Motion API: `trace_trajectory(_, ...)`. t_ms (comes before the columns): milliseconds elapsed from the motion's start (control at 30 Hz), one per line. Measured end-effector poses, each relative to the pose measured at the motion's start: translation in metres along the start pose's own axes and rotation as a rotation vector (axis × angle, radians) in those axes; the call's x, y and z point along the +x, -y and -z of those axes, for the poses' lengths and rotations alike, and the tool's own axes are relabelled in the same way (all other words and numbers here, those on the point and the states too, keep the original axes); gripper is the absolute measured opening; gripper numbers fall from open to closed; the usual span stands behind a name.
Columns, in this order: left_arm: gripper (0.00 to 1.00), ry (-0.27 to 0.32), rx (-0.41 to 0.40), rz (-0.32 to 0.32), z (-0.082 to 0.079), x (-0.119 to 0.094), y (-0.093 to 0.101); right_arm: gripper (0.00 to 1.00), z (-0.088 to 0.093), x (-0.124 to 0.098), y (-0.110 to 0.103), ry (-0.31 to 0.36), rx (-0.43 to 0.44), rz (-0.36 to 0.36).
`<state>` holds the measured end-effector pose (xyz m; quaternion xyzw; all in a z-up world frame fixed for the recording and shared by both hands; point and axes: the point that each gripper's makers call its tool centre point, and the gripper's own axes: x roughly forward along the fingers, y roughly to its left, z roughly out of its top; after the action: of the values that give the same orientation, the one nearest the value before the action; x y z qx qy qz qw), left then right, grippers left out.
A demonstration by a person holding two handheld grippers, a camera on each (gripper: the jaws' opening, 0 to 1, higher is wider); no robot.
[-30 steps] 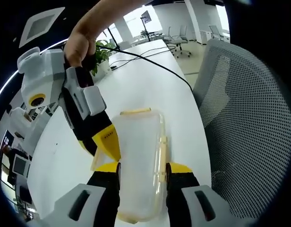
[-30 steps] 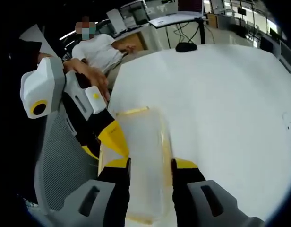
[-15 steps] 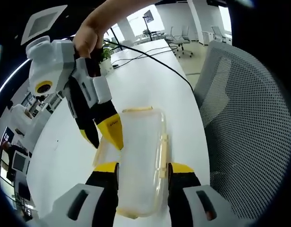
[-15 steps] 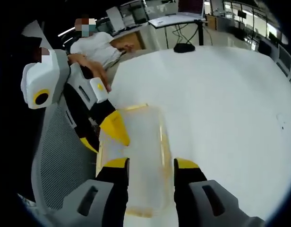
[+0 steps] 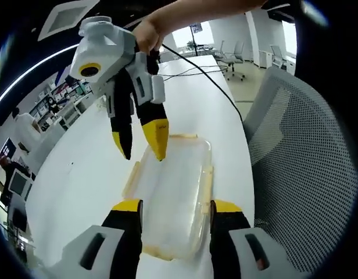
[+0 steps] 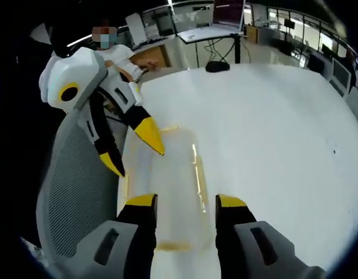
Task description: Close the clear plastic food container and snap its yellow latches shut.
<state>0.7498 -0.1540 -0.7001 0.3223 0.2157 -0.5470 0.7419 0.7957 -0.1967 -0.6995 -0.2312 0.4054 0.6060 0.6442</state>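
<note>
Now lifted off the clear container (image 5: 173, 200), both grippers.
Left gripper (image 5: 172, 210) and right gripper (image 6: 186, 204) open, holding nothing; white table (image 6: 272, 128), mesh chair (image 5: 307, 174), open office behind.

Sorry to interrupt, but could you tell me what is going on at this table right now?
A person is working with two handheld two-jaw grippers over a clear rectangular plastic food container with yellow latches, which lies lidded on a white table. The left gripper and the right gripper are both open, held above the container from opposite ends without gripping it. A grey mesh office chair stands beside the table.
</note>
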Motion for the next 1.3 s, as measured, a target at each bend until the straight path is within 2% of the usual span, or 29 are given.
trace_trajectory(267,0.45,0.012,-0.082,-0.01,0.005,-0.009,-0.006,0.4,0.011,-0.009,-0.007,0.028,0.01,0.049)
trace_trajectory(767,0.51,0.012,-0.153,-0.058,0.018,-0.019,-0.02,0.47,0.031,-0.02,-0.018,0.09,0.058,0.146)
trace_trajectory(1133,0.53,0.013,-0.22,-0.111,0.03,-0.024,-0.018,0.5,0.042,-0.02,-0.027,0.143,0.108,0.241)
trace_trajectory(1300,0.53,0.014,-0.251,-0.142,0.035,-0.024,-0.016,0.51,0.046,-0.02,-0.029,0.175,0.134,0.307)
